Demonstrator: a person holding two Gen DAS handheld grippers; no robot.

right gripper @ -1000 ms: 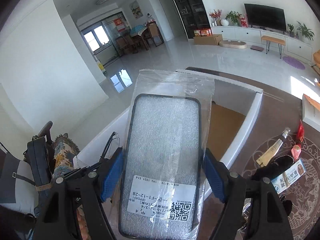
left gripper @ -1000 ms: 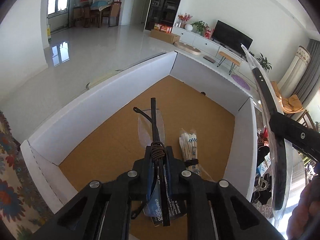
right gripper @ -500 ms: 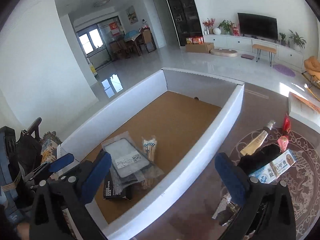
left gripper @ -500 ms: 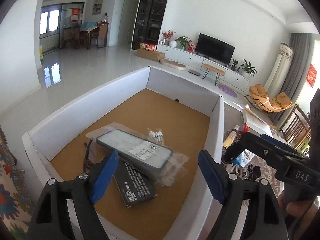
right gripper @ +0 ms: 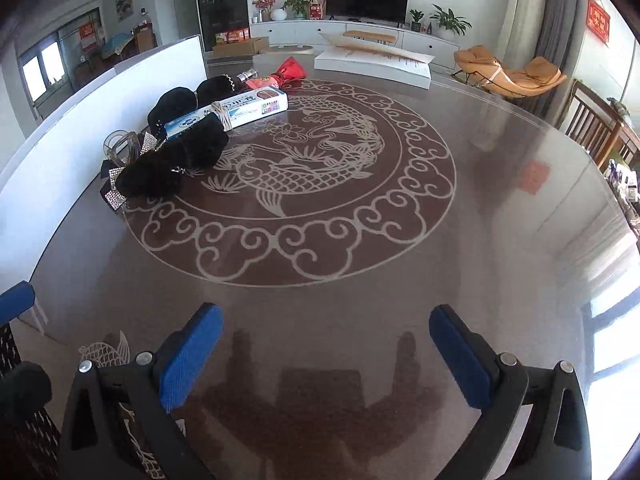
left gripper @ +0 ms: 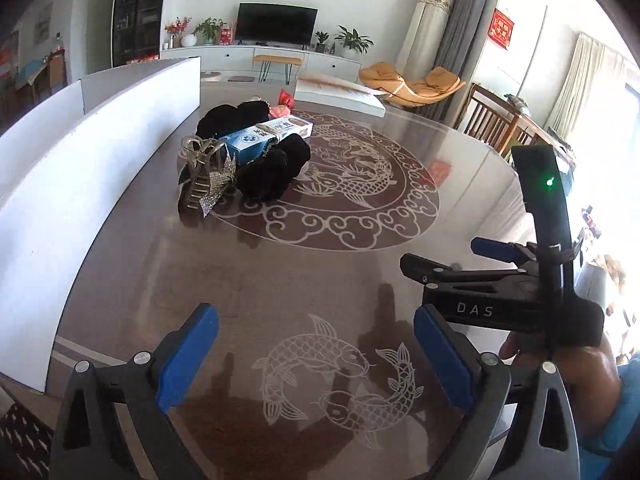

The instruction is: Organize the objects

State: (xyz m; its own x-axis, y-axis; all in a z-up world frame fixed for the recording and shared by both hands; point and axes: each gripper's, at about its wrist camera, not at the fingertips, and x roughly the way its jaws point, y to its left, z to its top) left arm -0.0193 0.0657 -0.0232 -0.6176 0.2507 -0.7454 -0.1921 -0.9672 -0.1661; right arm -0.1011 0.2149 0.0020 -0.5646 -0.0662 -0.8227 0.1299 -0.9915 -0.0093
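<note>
A pile of objects lies on the dark round table (left gripper: 320, 280) beside the white box wall (left gripper: 80, 152): a blue-and-white carton (left gripper: 266, 136) (right gripper: 228, 114), black fuzzy items (left gripper: 272, 168) (right gripper: 180, 156), a rhinestone bow piece (left gripper: 206, 184) (right gripper: 116, 196), a red packet (right gripper: 290, 69) and a bottle (right gripper: 246, 77). My left gripper (left gripper: 316, 354) is open and empty, low over the table's near part. My right gripper (right gripper: 326, 354) is open and empty; its body shows in the left wrist view (left gripper: 500, 280) to the right.
The white box (right gripper: 80, 112) runs along the table's left side; its inside is hidden. A flat white board (right gripper: 372, 62) lies at the table's far edge. Wooden chairs (right gripper: 592, 128) stand at the right. The table has a koi pattern (right gripper: 288, 176).
Both grippers let go of their items in the box, the left a bundle, the right a bagged phone case. Both have swung right, out of the box, over the table, open.
</note>
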